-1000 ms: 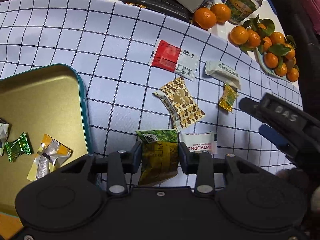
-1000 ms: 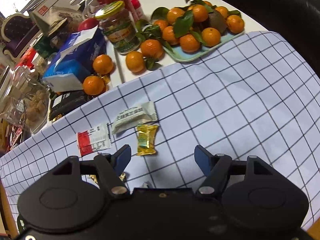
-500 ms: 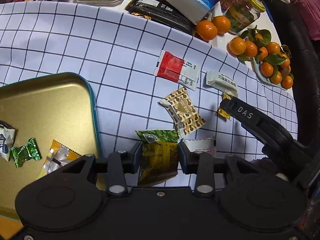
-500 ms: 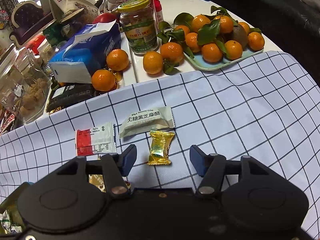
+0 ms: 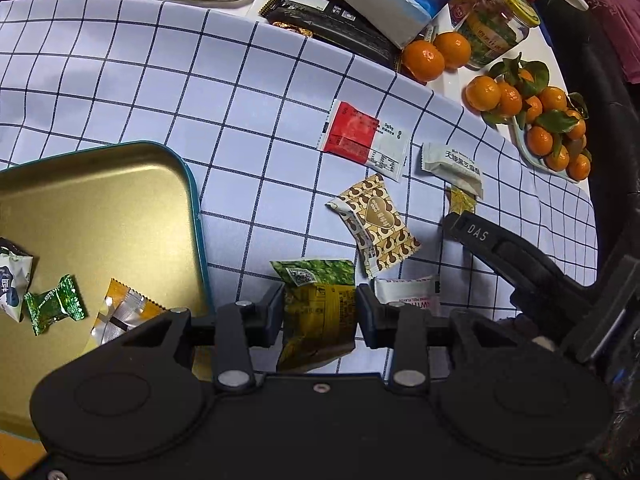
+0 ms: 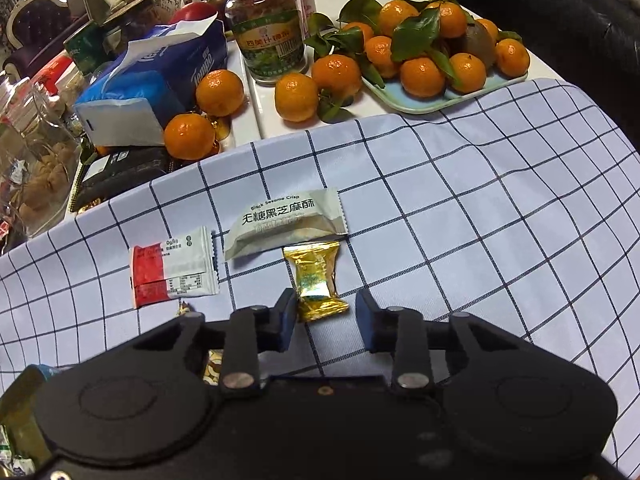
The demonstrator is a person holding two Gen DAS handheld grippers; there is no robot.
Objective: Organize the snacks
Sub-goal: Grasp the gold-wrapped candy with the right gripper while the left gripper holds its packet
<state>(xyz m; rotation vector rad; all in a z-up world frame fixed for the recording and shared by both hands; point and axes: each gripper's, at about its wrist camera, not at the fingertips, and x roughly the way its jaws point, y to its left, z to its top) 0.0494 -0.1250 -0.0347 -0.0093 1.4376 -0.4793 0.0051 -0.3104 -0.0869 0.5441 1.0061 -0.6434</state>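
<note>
My left gripper (image 5: 320, 305) is shut on a green and yellow snack packet (image 5: 320, 276), held just right of the gold tin tray (image 5: 100, 208). The tray holds a green candy (image 5: 54, 304), an orange-silver one (image 5: 120, 312) and a white one (image 5: 12, 276). My right gripper (image 6: 326, 306) points down at a gold-wrapped candy (image 6: 316, 280) on the checked cloth. Its jaws are closing with the candy's near end between them. The left pad touches the wrapper; the right pad stands a little off it. One right finger (image 5: 472, 232) shows in the left wrist view.
On the cloth lie a white sesame crisp packet (image 6: 284, 224), a red-white sachet (image 6: 172, 272), a brown heart-print packet (image 5: 376, 224) and a white packet (image 5: 408, 292). Behind stand a plate of mandarins (image 6: 432, 104), a jar (image 6: 268, 32), a tissue pack (image 6: 152, 80) and loose mandarins.
My right gripper has come down and forward over the gold candy, and its jaws have narrowed around it. My left gripper still holds the green-yellow packet in about the same place.
</note>
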